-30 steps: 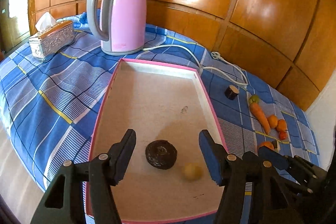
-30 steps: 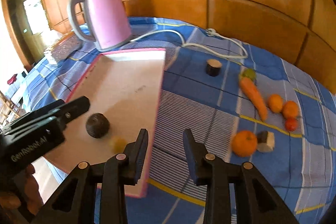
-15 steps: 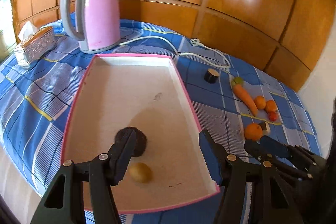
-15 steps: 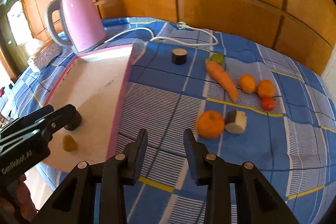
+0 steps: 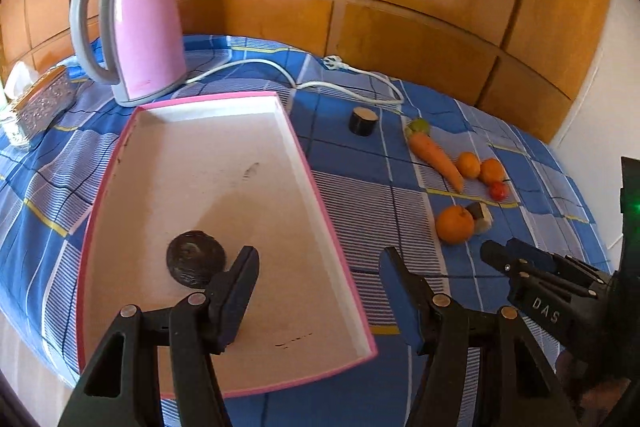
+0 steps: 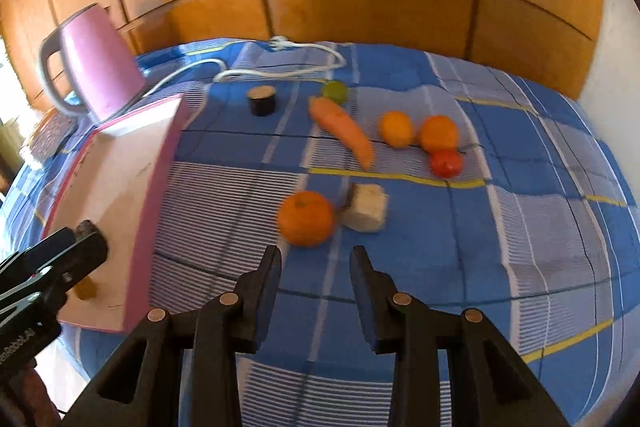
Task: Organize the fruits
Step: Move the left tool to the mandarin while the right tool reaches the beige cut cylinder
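A pink-rimmed tray (image 5: 316, 195) lies on the blue checked cloth and holds a dark round fruit (image 5: 196, 263). A small yellow fruit (image 6: 86, 289) also lies in it, hidden behind a finger in the left wrist view. My left gripper (image 5: 320, 287) hangs open and empty over the tray's right rim. To the right lie a big orange (image 6: 306, 219), a beige chunk (image 6: 366, 213), a carrot (image 6: 342, 135), a lime (image 6: 335, 91), two small oranges (image 6: 396, 129) and a red tomato (image 6: 446, 163). My right gripper (image 6: 316, 263) stands open with a narrow gap just short of the big orange, holding nothing.
A pink kettle (image 5: 132, 27) stands behind the tray, its white cord (image 5: 256, 65) trailing right. A silver tissue box (image 5: 40, 103) sits at the far left. A dark cylinder (image 5: 363, 121) stands near the carrot. A wooden panel wall closes the back.
Both grippers have swung to the right. The left one went from over the tray's middle to its right rim. The right one came close to the big orange.
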Available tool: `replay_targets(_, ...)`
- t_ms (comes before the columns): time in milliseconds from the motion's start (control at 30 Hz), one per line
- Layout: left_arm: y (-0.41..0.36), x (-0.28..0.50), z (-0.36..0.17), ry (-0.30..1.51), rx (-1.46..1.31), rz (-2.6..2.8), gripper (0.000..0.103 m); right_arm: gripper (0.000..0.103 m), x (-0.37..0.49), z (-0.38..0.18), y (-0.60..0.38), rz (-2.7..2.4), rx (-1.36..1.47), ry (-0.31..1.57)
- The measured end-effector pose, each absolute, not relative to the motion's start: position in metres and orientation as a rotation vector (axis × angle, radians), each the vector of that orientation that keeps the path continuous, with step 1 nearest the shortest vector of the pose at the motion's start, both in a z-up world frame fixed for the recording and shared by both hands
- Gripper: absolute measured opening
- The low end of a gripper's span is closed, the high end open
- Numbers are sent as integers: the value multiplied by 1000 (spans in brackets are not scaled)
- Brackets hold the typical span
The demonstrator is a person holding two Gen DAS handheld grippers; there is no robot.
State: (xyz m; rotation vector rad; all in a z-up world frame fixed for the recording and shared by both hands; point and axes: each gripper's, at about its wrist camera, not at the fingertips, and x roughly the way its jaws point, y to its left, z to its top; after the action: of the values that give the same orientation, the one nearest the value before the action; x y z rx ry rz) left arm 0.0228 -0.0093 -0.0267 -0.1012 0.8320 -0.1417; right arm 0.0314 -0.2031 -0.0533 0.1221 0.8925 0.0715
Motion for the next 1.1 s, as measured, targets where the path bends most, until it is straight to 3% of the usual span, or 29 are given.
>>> replay_targets(1100, -91, 58, -56, 877, -45, -310, 61, 36, 51, -67, -264, 64, 329, 903)
